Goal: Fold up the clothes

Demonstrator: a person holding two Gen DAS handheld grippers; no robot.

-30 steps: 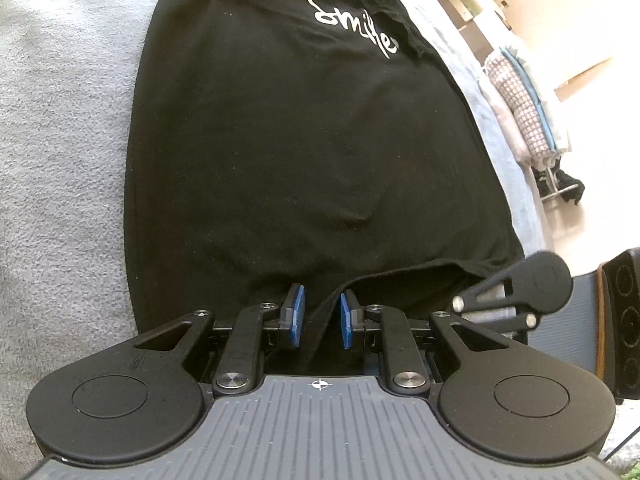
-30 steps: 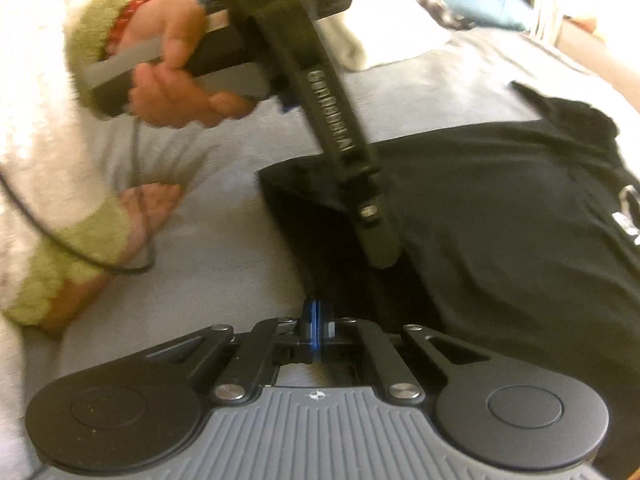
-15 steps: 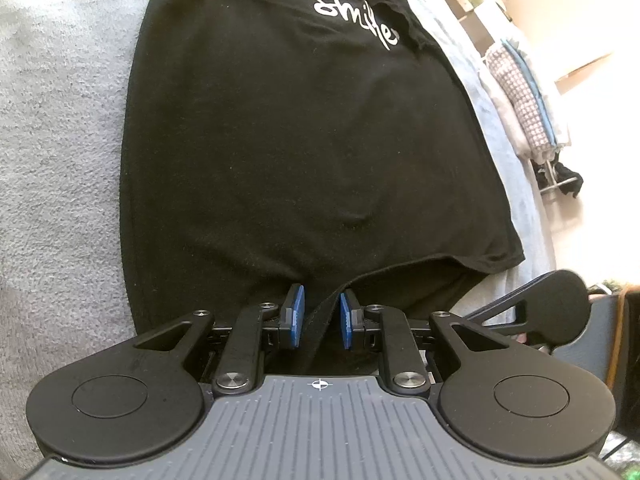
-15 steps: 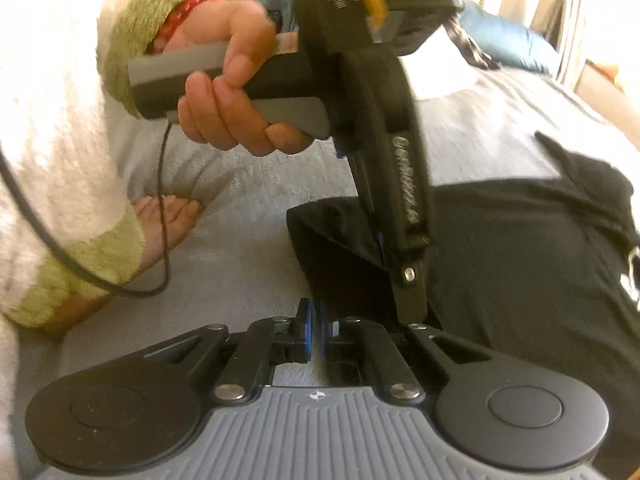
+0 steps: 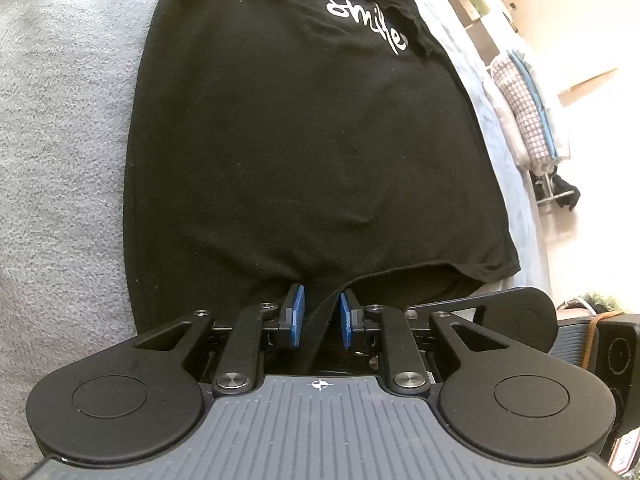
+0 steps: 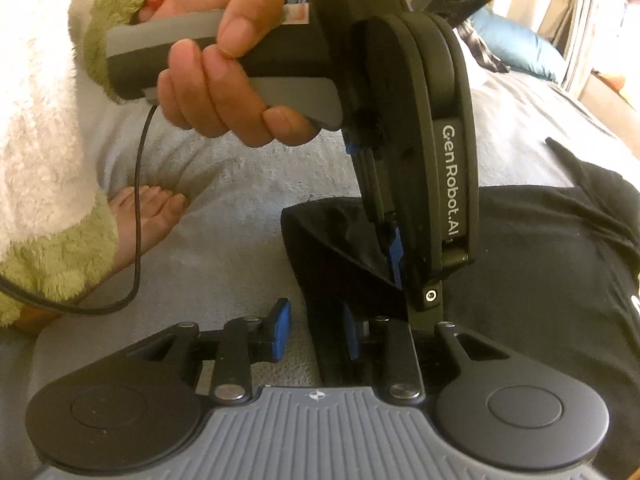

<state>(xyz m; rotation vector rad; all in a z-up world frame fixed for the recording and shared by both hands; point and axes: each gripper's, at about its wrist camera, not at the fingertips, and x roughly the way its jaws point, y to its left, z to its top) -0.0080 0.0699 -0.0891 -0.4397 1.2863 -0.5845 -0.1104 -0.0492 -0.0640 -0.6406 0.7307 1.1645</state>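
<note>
Black T-shirt (image 5: pixel 304 152) spread flat on grey blanket (image 5: pixel 60 160), hem at near edge. Left gripper (image 5: pixel 320 316) narrowly parted, hem fold pinched between blue pads (image 5: pixel 295 312). Right gripper (image 6: pixel 316 332) opening, shirt corner loose between pads, beside left gripper.

The left wrist view looks steeply down along the black T-shirt (image 5: pixel 304 140) from its near hem toward the collar. The right wrist view sits close at that hem, facing across it. Both share the hem corner on the grey blanket (image 6: pixel 240 200).
</note>
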